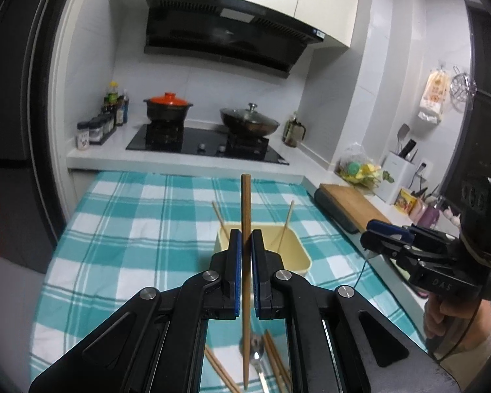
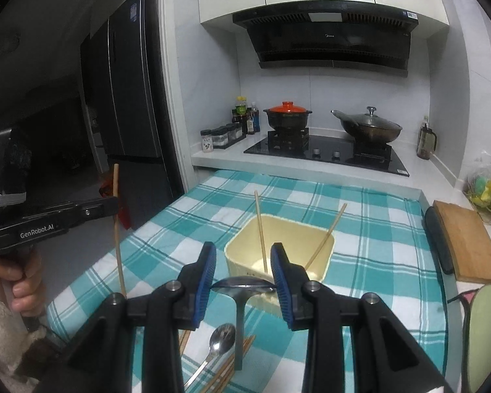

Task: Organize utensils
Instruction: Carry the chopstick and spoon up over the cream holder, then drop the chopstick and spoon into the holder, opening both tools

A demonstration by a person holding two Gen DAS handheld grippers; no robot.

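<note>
The step in hand is judged to be the carrying of two picked utensils to the cream plastic bin (image 2: 280, 242) that stands on the teal checked cloth (image 2: 376, 229) of the surface. To do it well, each utensil should be brought over the bin's open mouth before anything is let go, and tipped so that its lower end enters first; the two chopsticks already leaning inside, one (image 2: 260, 232) against the left wall and one (image 2: 325, 235) toward the right corner, should be cleared so that they are not knocked out. One tool at a time is best released, since both are aimed at the same small opening.

The left tool (image 1: 245, 239) is clenched tight on a brown chopstick (image 1: 245, 203), gripped about mid-length and held nearly upright, its top standing above the pads and its lower end hanging below them, off the cloth. The right tool (image 2: 244, 281) is partly closed on a metal spoon (image 2: 242, 286): the bowl is pinched edge to edge between the blue pads (image 2: 206, 281), and the handle hangs down toward the cloth.

Below the tools, on the near part of the cloth, a second spoon (image 2: 221, 337) and several more chopsticks (image 2: 235, 363) lie waiting to be sorted; the bin is just beyond them
</note>
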